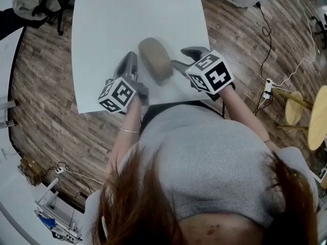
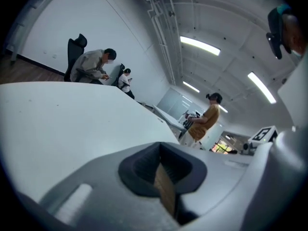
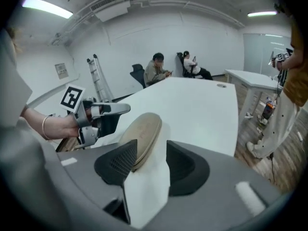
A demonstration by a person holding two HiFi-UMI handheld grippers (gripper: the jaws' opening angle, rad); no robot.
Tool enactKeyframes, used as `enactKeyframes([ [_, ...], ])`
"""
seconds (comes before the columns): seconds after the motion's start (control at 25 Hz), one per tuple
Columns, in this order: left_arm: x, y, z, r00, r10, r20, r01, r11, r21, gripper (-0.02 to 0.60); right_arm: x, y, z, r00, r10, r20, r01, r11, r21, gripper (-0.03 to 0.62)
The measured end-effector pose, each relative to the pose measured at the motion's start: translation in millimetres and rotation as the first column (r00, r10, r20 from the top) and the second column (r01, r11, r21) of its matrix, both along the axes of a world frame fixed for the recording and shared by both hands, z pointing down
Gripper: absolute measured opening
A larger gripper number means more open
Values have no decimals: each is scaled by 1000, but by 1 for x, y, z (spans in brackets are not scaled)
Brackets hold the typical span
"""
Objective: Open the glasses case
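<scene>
Right hand-held gripper (image 1: 178,56) sits half open round the glasses case (image 1: 156,59) end; left hand-held gripper (image 1: 131,56) is closed, empty, just beside it.

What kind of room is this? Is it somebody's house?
Probably not a house: it looks like an office or workshop. There are long white tables, people seated on office chairs, and strip lights under bare ceiling pipes.

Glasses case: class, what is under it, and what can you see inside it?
The glasses case lies flat on the white table, and only the tabletop shows around it. The case is closed, so nothing inside it can be seen.
</scene>
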State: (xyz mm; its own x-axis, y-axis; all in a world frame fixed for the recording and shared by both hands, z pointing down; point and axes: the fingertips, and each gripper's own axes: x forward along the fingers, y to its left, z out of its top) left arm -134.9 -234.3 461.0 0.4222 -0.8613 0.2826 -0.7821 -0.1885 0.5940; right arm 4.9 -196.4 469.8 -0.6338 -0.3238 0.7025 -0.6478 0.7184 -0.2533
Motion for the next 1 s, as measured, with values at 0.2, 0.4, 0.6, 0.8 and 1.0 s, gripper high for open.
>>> enactKeyframes([
  [0.2, 29, 19, -61, 994, 66, -88, -49, 980, 191, 3, -9, -18, -69, 981, 34, 190, -79, 968, 240, 75],
  [0.4, 63, 39, -129, 989, 144, 37, -147, 910, 388, 3, -26, -9, -138, 939, -9, 344, -144, 897, 417, 6],
  [0.6, 88, 66, -157, 967, 225, 116, -253, 852, 458, 3, -37, 14, -173, 919, -51, 390, -162, 855, 493, 5],
  [0.8, 84, 107, -172, 959, 248, 138, -284, 828, 483, 2, -49, 53, -182, 907, -115, 404, -123, 848, 516, 3],
  [1.0, 64, 182, -176, 944, 295, 148, -329, 802, 499, -3, -72, 129, -183, 898, -179, 402, -72, 842, 535, 3],
])
